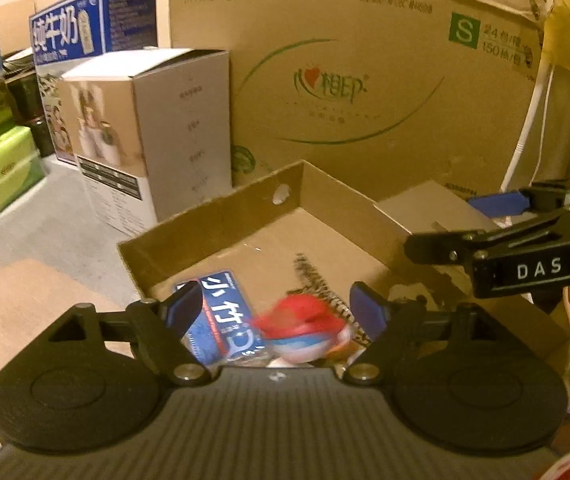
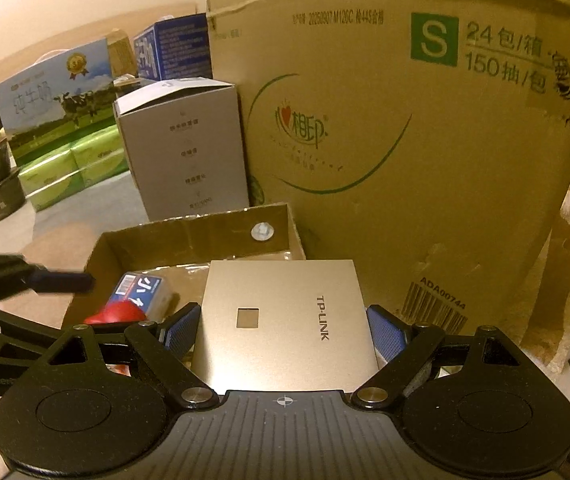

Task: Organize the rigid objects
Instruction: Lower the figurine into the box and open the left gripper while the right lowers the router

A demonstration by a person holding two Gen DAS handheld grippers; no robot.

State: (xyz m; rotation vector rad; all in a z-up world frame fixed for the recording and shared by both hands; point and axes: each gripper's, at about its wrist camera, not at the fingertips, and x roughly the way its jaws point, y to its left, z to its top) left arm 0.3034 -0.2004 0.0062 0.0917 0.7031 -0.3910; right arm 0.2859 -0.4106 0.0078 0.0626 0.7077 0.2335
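A low open cardboard box (image 1: 213, 216) sits on the floor and also shows in the right wrist view (image 2: 189, 236). Inside lie a blue packet (image 1: 225, 312), a blurred red, white and blue ball-like toy (image 1: 305, 332) and a striped feathery item (image 1: 317, 276). My left gripper (image 1: 281, 312) is open above the box, the toy between its fingers but untouched. My right gripper (image 2: 281, 332) is shut on a flat gold TP-LINK box (image 2: 285, 320), held at the cardboard box's right side. It shows from the side in the left wrist view (image 1: 497, 220).
A big tissue carton (image 2: 405, 120) stands right behind. A grey product box (image 1: 157, 128), blue milk cartons (image 1: 93, 20) and green tissue packs (image 1: 1, 168) stand to the left on grey floor. A white cable (image 1: 529, 116) hangs at right.
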